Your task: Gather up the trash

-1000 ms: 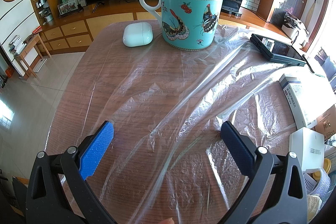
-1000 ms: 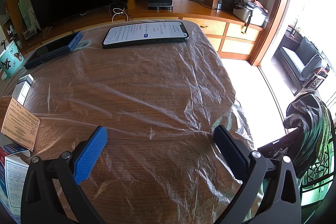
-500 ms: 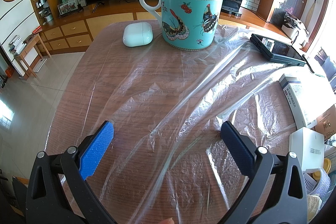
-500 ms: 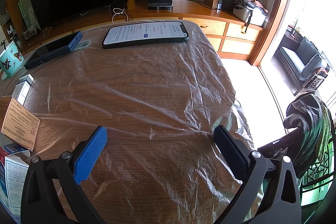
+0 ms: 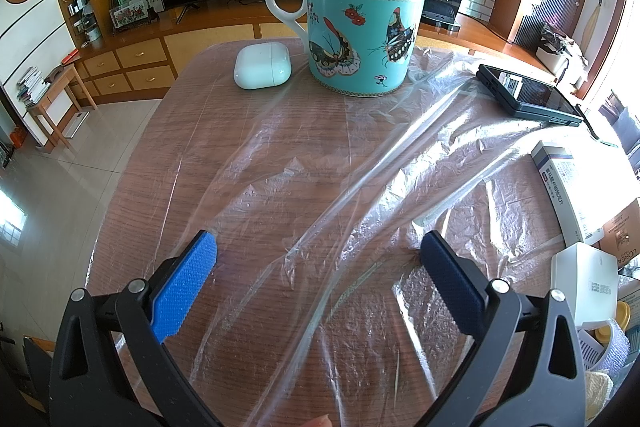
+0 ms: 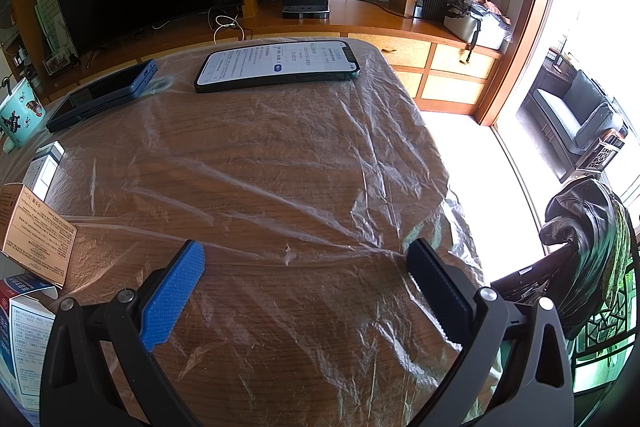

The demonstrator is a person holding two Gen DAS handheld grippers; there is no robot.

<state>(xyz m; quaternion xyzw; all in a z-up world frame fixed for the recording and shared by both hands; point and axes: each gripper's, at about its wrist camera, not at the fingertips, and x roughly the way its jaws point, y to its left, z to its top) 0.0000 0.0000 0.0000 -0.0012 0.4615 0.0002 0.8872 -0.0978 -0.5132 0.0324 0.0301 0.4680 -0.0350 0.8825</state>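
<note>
Left wrist view: left gripper (image 5: 318, 253) jaws wide apart, empty, over plastic sheet (image 5: 360, 187) spread on tabletop (image 5: 160, 147)
Right wrist view: right gripper (image 6: 304, 267) likewise; boxes (image 6: 36, 227) near left
Risk: tugging sheet could topple mug (image 5: 362, 31); phone (image 6: 276, 65) may slide

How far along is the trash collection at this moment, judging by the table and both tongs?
Nothing looks collected yet. In hand: nothing; the left tongs and right tongs are both open above the clear plastic sheet, which lies spread over the table. Left to do: everything. The opened boxes sit at the table's edge, and the mug, earbud case and phone rest on the sheet.
</note>
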